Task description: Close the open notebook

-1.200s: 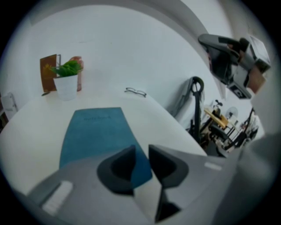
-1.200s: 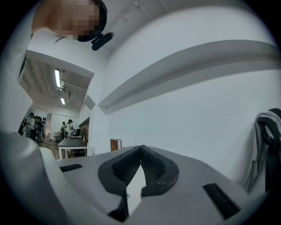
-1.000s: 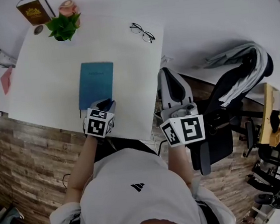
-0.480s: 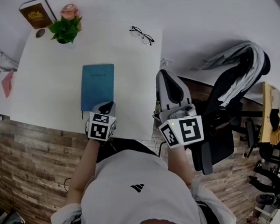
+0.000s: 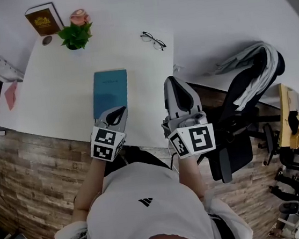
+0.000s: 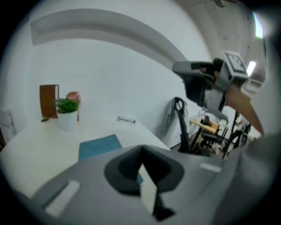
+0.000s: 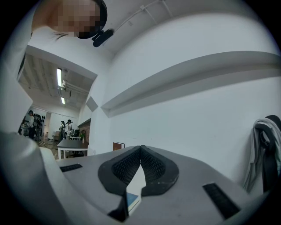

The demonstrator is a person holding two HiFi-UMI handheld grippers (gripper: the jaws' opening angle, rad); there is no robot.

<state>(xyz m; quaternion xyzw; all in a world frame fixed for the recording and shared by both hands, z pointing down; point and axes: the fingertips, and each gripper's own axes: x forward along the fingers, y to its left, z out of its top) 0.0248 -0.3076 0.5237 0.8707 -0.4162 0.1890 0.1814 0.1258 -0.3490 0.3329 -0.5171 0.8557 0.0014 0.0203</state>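
- A teal notebook (image 5: 110, 91) lies closed and flat on the white table (image 5: 48, 91), toward its near edge.
- The left gripper (image 5: 117, 111), jaws pressed together on nothing, hangs over the notebook's near end.
- The right gripper (image 5: 173, 82) (jaws likewise meeting, empty) is held at the table's right edge.
- Glasses (image 5: 153, 38) and a potted plant (image 5: 76, 34) sit at the far side.
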